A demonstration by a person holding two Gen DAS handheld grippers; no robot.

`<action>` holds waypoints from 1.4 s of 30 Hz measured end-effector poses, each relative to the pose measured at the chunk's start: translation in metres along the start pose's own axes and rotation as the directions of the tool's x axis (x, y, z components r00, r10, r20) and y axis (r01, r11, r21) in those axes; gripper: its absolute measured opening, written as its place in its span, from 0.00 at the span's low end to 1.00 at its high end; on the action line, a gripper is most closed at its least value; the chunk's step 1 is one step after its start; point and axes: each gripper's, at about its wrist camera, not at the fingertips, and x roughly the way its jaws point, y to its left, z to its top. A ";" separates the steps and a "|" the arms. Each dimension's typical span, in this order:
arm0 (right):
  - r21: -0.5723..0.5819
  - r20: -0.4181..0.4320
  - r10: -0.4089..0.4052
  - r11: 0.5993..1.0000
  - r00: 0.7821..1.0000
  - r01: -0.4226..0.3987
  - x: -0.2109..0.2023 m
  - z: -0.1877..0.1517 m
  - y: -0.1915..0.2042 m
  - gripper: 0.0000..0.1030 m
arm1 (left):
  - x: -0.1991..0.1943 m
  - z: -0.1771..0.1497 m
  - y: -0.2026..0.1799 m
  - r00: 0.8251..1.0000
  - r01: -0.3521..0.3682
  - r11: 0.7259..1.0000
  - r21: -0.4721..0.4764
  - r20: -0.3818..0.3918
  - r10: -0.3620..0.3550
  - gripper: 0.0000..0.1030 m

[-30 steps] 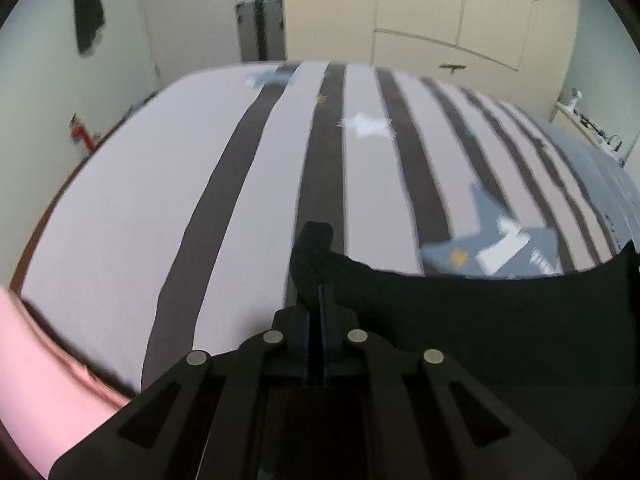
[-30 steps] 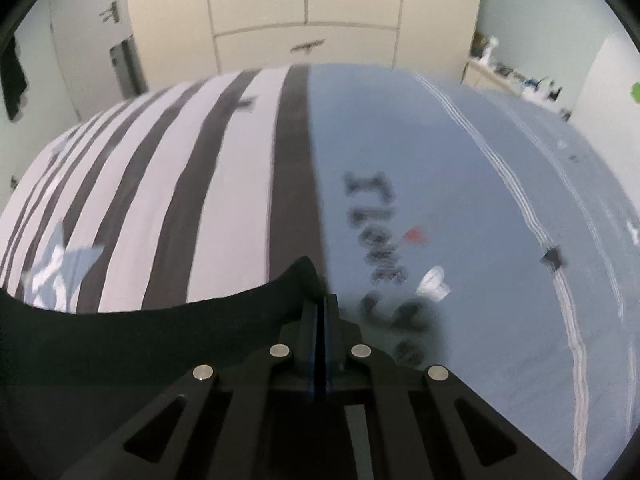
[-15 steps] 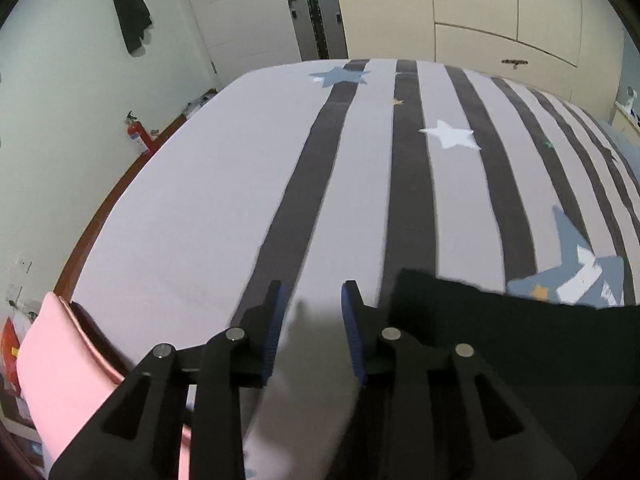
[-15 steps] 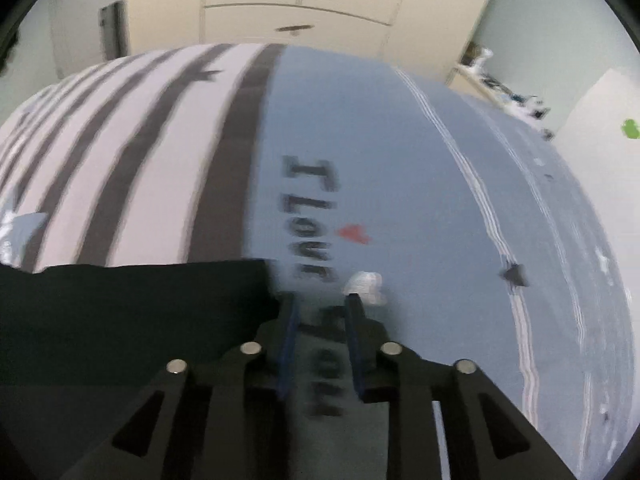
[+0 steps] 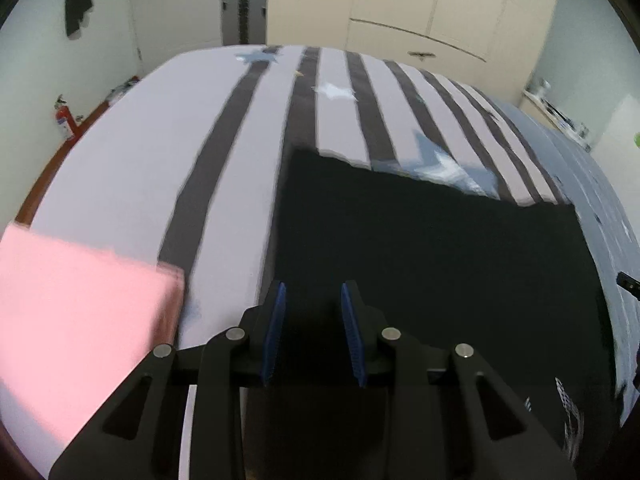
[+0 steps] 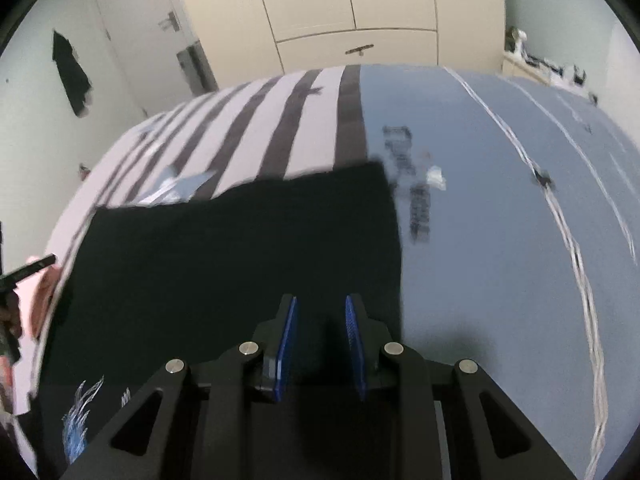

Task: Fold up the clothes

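A black garment point(image 5: 440, 260) lies spread flat on the bed, with a white and blue print point(image 6: 80, 412) near its close edge. My left gripper point(image 5: 313, 286) hovers over the garment's left part, open, with nothing between its blue pads. In the right wrist view the same black garment point(image 6: 240, 260) fills the lower left. My right gripper point(image 6: 320, 300) hangs open above its right part, close to the right edge, and holds nothing. The garment's near edge is hidden under both grippers.
A folded pink cloth point(image 5: 72, 312) lies on the bed left of the garment. The bed cover point(image 5: 224, 184) is striped grey and white with stars, and turns blue with lettering point(image 6: 500, 240) at the right. A cream wardrobe point(image 5: 420, 8) stands behind the bed.
Both grippers held the garment's far corners shut, then opened, let go and drew back toward me. The garment now lies flat and more of it is in view.
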 end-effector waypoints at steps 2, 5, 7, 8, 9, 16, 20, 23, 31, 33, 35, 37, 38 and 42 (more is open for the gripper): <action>0.028 0.001 0.022 0.999 1.000 -0.022 -0.021 -0.031 0.006 0.24 | -0.021 -0.035 -0.009 0.999 0.031 0.999 0.013 -0.023 -0.031 0.25; 0.010 -0.022 0.024 1.000 0.999 -0.023 -0.042 -0.080 0.013 0.30 | -0.036 -0.080 -0.017 0.997 0.044 0.999 0.019 -0.060 -0.043 0.25; 0.027 -0.062 0.028 0.999 0.998 -0.026 -0.054 -0.112 0.013 0.30 | -0.045 -0.103 -0.017 0.996 0.039 0.999 0.006 -0.074 -0.038 0.25; 0.032 -0.080 0.019 0.999 0.997 -0.016 -0.060 -0.125 0.014 0.30 | -0.049 -0.114 -0.016 0.996 0.035 0.999 -0.002 -0.080 -0.035 0.25; 0.033 -0.089 0.010 0.999 0.996 -0.007 -0.068 -0.139 0.015 0.30 | -0.055 -0.122 -0.015 0.996 0.035 0.999 -0.006 -0.078 -0.035 0.25; 0.054 -0.131 -0.037 0.998 0.991 0.044 -0.085 -0.207 0.020 0.34 | -0.071 -0.186 0.014 0.989 -0.075 0.997 -0.005 -0.131 0.074 0.25; 0.036 -0.115 -0.079 0.996 0.990 0.083 -0.090 -0.217 0.014 0.31 | -0.072 -0.207 0.053 0.971 -0.183 0.983 0.010 -0.153 0.182 0.25; 0.004 -0.097 -0.121 0.992 0.988 0.122 -0.097 -0.217 0.013 0.34 | -0.092 -0.212 0.078 0.951 -0.282 0.959 -0.025 -0.141 0.276 0.25; 0.087 -0.070 -0.140 0.985 0.988 0.146 -0.133 -0.229 0.010 0.36 | -0.151 -0.236 0.154 0.927 -0.373 0.890 -0.263 -0.147 0.345 0.28; 0.089 -0.068 -0.122 0.988 0.990 0.127 -0.142 -0.237 0.023 0.36 | -0.155 -0.247 0.163 0.936 -0.349 0.882 -0.316 -0.170 0.309 0.40; 0.091 -0.066 -0.097 0.991 0.993 0.103 -0.148 -0.244 0.037 0.36 | -0.152 -0.257 0.158 0.937 -0.344 0.883 -0.320 -0.178 0.301 0.43; 0.091 -0.067 -0.061 0.994 0.996 0.067 -0.152 -0.252 0.055 0.37 | -0.151 -0.272 0.156 0.937 -0.343 0.886 -0.311 -0.182 0.299 0.45; 0.089 -0.072 -0.039 0.995 0.997 0.046 -0.153 -0.257 0.066 0.37 | -0.148 -0.279 0.154 0.938 -0.339 0.888 -0.311 -0.187 0.292 0.46; 0.048 -0.123 0.028 0.999 0.992 -0.022 -0.145 -0.280 0.106 0.39 | -0.135 -0.297 0.162 0.952 -0.291 0.879 -0.378 -0.202 0.229 0.47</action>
